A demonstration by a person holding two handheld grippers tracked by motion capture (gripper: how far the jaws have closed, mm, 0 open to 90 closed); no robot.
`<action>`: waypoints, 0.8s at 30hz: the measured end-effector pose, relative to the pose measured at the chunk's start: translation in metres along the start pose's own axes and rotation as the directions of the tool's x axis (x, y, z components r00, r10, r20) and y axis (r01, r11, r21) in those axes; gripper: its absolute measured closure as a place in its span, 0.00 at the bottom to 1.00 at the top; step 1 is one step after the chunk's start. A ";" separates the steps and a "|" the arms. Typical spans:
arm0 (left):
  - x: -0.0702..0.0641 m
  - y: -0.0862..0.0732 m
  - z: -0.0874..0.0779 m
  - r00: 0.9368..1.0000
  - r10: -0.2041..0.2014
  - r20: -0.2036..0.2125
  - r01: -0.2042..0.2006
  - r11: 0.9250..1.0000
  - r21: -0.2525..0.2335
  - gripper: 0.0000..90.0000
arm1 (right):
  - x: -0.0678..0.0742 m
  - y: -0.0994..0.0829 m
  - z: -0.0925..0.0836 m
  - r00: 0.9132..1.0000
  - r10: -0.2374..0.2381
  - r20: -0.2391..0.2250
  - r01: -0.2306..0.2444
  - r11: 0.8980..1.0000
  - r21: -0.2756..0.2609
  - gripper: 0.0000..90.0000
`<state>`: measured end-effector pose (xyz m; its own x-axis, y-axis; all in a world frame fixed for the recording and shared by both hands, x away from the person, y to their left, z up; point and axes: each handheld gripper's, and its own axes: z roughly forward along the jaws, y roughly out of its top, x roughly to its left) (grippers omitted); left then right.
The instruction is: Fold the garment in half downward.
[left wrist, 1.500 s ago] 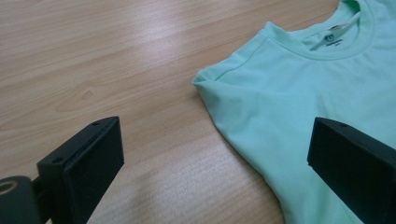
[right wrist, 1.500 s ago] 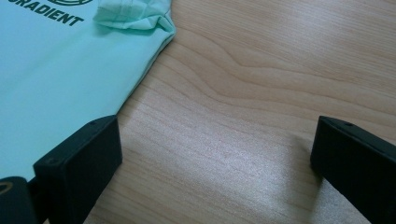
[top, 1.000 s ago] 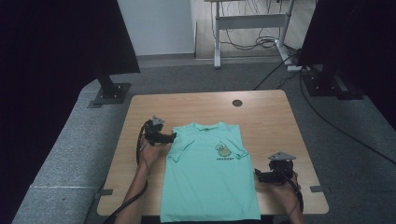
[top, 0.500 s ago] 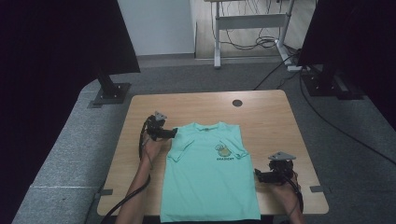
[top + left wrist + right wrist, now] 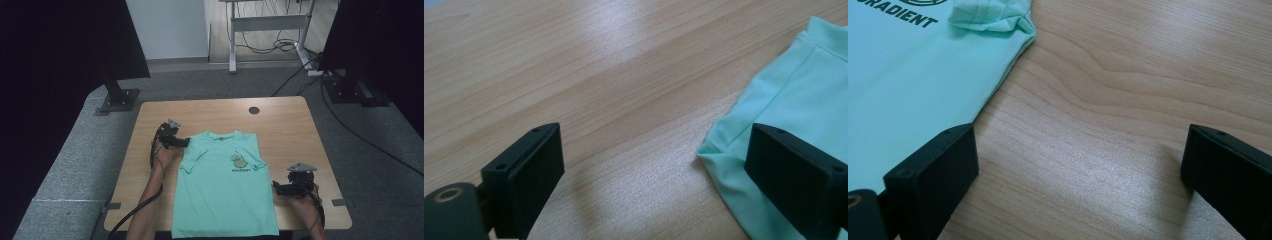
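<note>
A mint shirt lies flat on the surface, both sleeves folded in. The left hand-held gripper is spread wide at the shoulder corner; the right hand-held gripper, equally wide, straddles the side hem. Both layers should be pinched fully before lifting.

Around the flat mint-green cotton T-shirt, the light wooden table lies bare on its far, left and right sides. A small round dark cable hole sits beyond the collar.
</note>
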<state>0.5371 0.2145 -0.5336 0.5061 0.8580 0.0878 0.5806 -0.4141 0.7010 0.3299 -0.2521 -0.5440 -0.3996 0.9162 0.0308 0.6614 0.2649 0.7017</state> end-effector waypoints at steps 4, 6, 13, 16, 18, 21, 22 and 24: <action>0.001 0.002 -0.003 1.000 -0.002 0.010 0.002 1.000 -0.011 0.09 | 0.000 0.000 0.000 1.000 0.000 0.000 0.000 1.000 -0.001 0.01; 0.001 0.003 -0.004 1.000 -0.008 0.011 0.009 1.000 -0.016 0.09 | 0.000 0.000 0.000 1.000 0.000 0.000 0.000 1.000 0.000 0.01; 0.000 -0.002 -0.004 1.000 -0.013 0.026 0.013 1.000 -0.009 0.10 | 0.000 0.000 0.000 1.000 0.000 0.000 0.000 1.000 0.000 0.01; 0.000 -0.004 -0.002 1.000 -0.014 0.028 0.014 1.000 -0.007 0.09 | 0.000 0.000 0.000 1.000 0.000 0.000 0.000 1.000 0.000 0.01; 0.001 -0.004 -0.003 1.000 -0.013 0.028 0.013 1.000 -0.005 0.09 | 0.000 0.000 0.000 1.000 0.000 0.000 0.000 1.000 0.000 0.01; 0.003 -0.006 -0.001 0.998 -0.040 0.056 0.040 0.999 -0.007 0.09 | 0.000 0.000 0.000 1.000 0.000 0.000 0.000 1.000 0.000 0.01; 0.005 -0.007 0.000 0.996 -0.055 0.067 0.055 0.998 -0.005 0.09 | 0.000 0.000 0.000 1.000 0.000 0.000 0.000 1.000 0.000 0.01; 0.008 -0.008 0.000 0.995 -0.073 0.074 0.073 0.997 -0.003 0.08 | 0.000 0.000 0.000 1.000 0.000 0.000 0.000 1.000 0.000 0.01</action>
<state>0.5365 0.2241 -0.5387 0.5083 0.8610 -0.0164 0.6141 -0.3491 0.7079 0.3299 -0.2521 -0.5440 -0.3999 0.9160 0.0311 0.6614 0.2649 0.7016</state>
